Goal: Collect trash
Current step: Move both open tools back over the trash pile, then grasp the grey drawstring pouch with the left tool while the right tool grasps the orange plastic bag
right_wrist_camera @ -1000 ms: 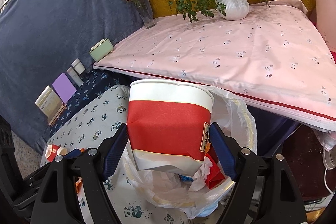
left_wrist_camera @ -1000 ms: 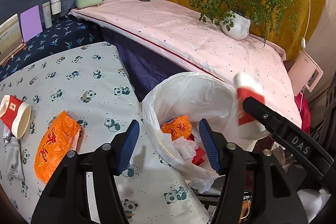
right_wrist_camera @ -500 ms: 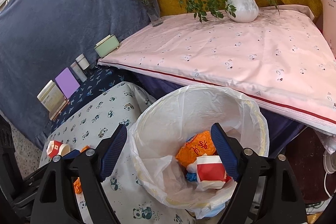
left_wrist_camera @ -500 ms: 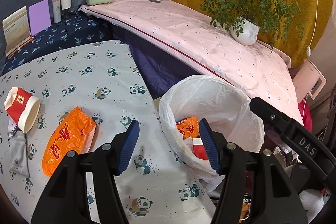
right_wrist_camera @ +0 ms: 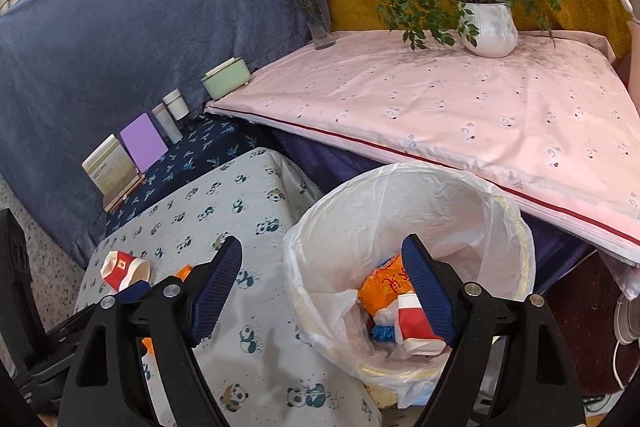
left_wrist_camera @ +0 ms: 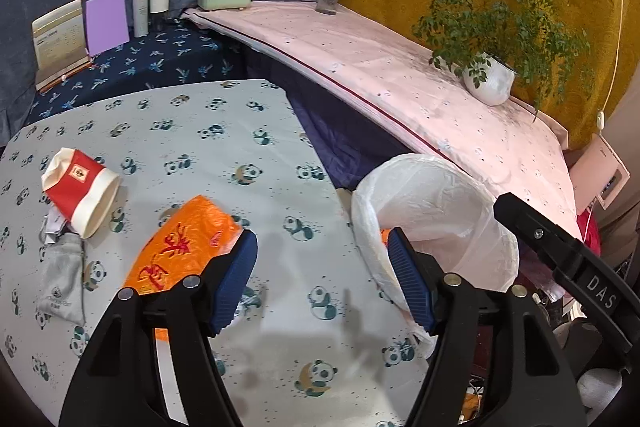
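Roughly half the trash is judged collected: a crumpled orange wrapper and a red-and-white paper cup (right_wrist_camera: 416, 323) are lying inside the thin white plastic liner of the bin (right_wrist_camera: 404, 187). Left of the bin, on the panda-print cloth (left_wrist_camera: 248, 131), a glossy orange bag (left_wrist_camera: 180, 247), a tipped paper cup (left_wrist_camera: 80, 193) and a grey pouch (left_wrist_camera: 62, 277) are being left. Left gripper (left_wrist_camera: 322, 281) and right gripper (right_wrist_camera: 322, 287) are being held wide apart, gripping nothing.

We see a red-and-white paper cup (left_wrist_camera: 80, 191) on its side on the panda-print worktop (left_wrist_camera: 224, 151); an orange wrapper (left_wrist_camera: 180, 247) lies flat nearby; the white-lined bin (right_wrist_camera: 408, 195) holds another cup (right_wrist_camera: 414, 325) and orange wrapper (right_wrist_camera: 382, 287).
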The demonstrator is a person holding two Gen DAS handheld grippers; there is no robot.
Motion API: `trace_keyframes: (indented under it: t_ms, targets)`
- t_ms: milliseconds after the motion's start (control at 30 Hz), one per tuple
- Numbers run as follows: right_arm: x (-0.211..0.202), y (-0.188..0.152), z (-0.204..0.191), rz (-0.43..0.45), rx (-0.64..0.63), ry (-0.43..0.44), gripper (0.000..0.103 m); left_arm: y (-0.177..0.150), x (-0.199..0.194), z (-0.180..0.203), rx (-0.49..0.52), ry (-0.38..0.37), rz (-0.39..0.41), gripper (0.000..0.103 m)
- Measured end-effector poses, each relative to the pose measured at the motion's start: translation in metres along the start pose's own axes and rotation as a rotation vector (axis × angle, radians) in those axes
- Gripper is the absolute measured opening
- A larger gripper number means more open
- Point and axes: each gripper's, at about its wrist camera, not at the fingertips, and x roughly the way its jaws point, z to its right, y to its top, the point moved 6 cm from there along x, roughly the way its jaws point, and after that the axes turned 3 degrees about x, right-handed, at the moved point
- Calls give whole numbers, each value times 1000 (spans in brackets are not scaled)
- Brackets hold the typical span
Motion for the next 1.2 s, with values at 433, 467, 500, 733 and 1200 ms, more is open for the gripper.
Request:
trace_keyframes:
  t_ms: [433, 467, 500, 733, 1200]
  targets:
    - [11, -26, -63, -48, -110, 45, 79, -19, -20, -75, -64, 141, -2, 70]
    - [13, -29, -69, -53, -121, 47, 79, -21, -22, -82, -71, 157, -5, 70]
    - [15, -33, -75, -59, -133, 47, 79, -24, -23, -90, -79, 176, -9, 70]
    - [33, -61, -114, -116, -198, 73, 79, -42, -28, -144, -129, 301, -38, 82]
    - [70, -107, -165, -213, -273, 80, 79, -69, -29, -222, -241, 416, -85, 89]
